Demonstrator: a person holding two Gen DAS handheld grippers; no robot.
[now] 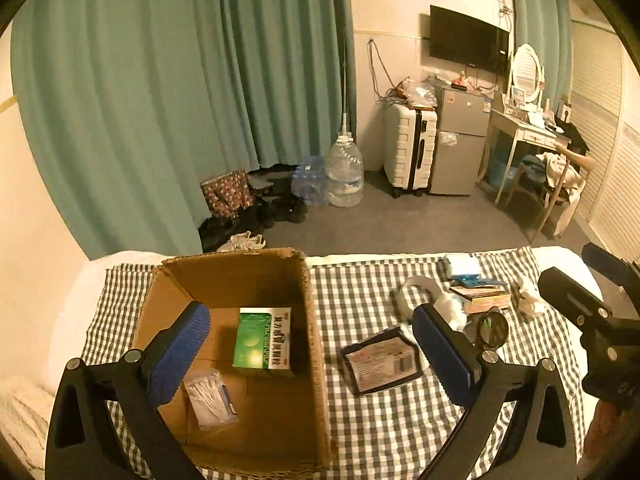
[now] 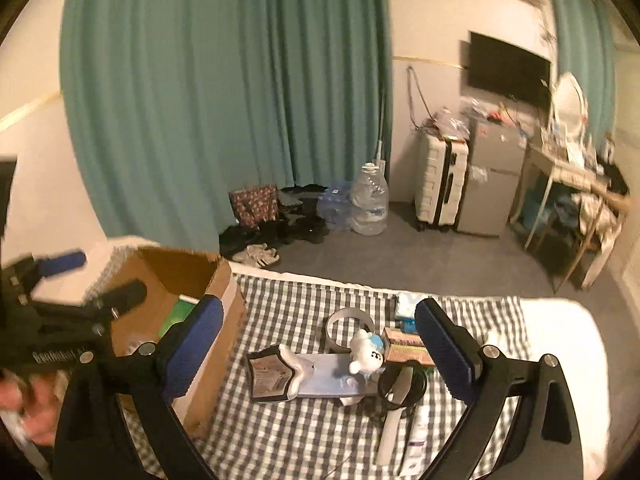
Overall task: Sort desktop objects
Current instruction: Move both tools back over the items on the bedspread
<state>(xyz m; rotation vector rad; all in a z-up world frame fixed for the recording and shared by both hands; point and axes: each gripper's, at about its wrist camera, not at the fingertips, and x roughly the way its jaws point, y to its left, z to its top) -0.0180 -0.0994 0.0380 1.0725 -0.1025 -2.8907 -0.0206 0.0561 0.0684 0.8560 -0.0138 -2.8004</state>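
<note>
An open cardboard box [image 1: 316, 360] stands on the left of the checked cloth [image 1: 400, 432]. Inside it lie a green carton [image 1: 262, 338] and a clear bag of white sticks [image 1: 210, 398]. My left gripper [image 1: 312, 314] hangs open over the box's right wall, nothing between its pads. To the right of the box lie a black packet [image 1: 380, 364], a tape ring [image 2: 348, 326], a white figurine with a blue cap [image 2: 366, 354], a small stack of boxes [image 1: 480, 298] and a white tube [image 2: 394, 428]. My right gripper [image 2: 320, 308] is open and empty above these things.
The cloth covers a white bed whose far edge [image 2: 440, 294] drops to a grey floor. Water jugs [image 1: 344, 172], shoes, a white suitcase [image 1: 408, 148], a small fridge and a dressing table stand beyond. A hand [image 2: 24, 408] holds the left gripper [image 2: 112, 274].
</note>
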